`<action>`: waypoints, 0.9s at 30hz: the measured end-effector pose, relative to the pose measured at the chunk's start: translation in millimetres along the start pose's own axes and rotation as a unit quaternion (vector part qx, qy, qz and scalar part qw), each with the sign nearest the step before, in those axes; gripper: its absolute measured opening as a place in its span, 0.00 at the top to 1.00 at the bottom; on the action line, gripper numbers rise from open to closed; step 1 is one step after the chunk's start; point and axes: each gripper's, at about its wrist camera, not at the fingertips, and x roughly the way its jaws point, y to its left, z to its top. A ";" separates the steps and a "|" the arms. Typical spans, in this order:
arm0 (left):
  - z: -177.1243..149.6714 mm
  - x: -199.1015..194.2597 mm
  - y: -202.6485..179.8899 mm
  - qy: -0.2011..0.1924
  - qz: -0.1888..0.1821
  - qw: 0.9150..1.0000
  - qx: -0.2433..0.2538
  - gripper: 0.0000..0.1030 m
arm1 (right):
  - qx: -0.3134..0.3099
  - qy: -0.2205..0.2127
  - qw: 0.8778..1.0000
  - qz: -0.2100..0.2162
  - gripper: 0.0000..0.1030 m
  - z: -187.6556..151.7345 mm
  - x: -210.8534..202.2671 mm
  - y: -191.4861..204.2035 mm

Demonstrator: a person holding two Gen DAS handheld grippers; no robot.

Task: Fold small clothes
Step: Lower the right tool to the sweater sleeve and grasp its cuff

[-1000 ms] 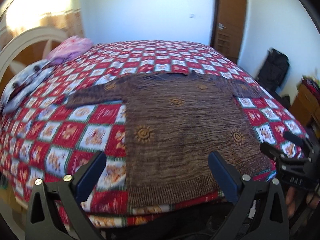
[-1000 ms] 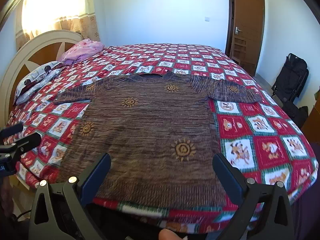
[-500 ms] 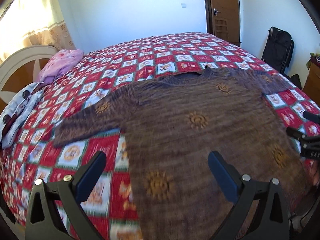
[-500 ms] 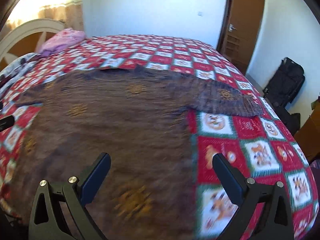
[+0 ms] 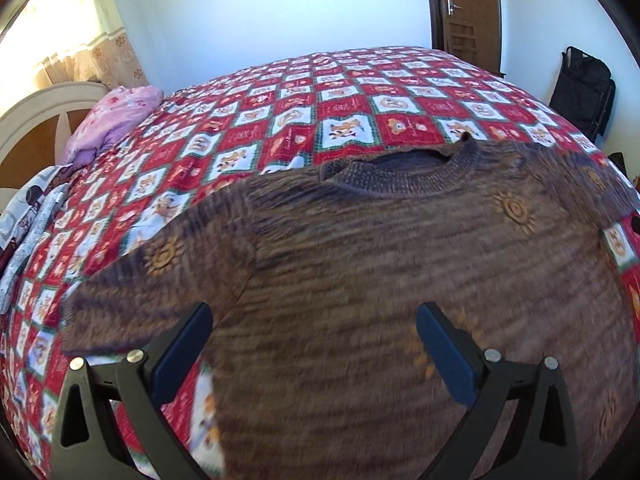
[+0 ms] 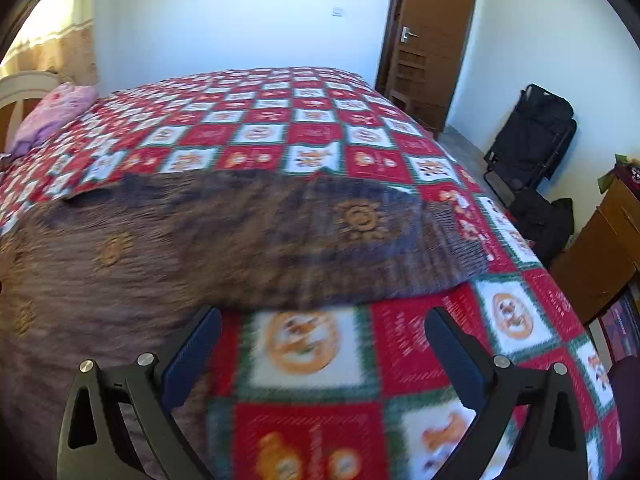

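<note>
A brown knit sweater (image 5: 400, 272) with orange sun motifs lies flat, front up, on the bed, sleeves spread sideways. My left gripper (image 5: 314, 344) is open and empty, low over the sweater's left side near the armpit below the left sleeve (image 5: 160, 264). My right gripper (image 6: 324, 344) is open and empty, low over the quilt just below the right sleeve (image 6: 360, 232); its left finger (image 6: 192, 360) is at the sweater's side edge. The collar (image 5: 400, 172) points to the far side.
The bed has a red, white and green checked quilt (image 5: 360, 92). A pink pillow (image 5: 116, 120) and white headboard (image 5: 44, 112) are at the left. A black bag (image 6: 532, 140), a wooden door (image 6: 432, 40) and a wooden cabinet (image 6: 600, 248) stand right of the bed.
Both grippers have moved forward and lower over the sweater, from its bottom hem up toward the sleeves. Both stay open. The sweater has not moved.
</note>
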 end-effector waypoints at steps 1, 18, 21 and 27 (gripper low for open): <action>3.6 5.6 -2.5 0.001 0.001 1.000 0.000 0.00 | 0.005 0.002 1.000 -0.008 0.01 3.2 6.6 -8.4; 39.1 76.3 -14.5 0.019 0.031 0.999 -0.023 0.00 | 0.072 0.032 0.997 -0.027 0.20 22.2 65.1 -94.0; 39.2 80.9 -10.5 0.025 0.020 0.999 -0.040 0.00 | 0.073 0.044 0.996 -0.026 0.20 19.1 75.3 -95.2; 37.0 87.0 -11.7 0.037 0.008 0.998 -0.044 0.00 | 0.118 0.058 0.991 -0.015 0.25 18.9 86.2 -111.6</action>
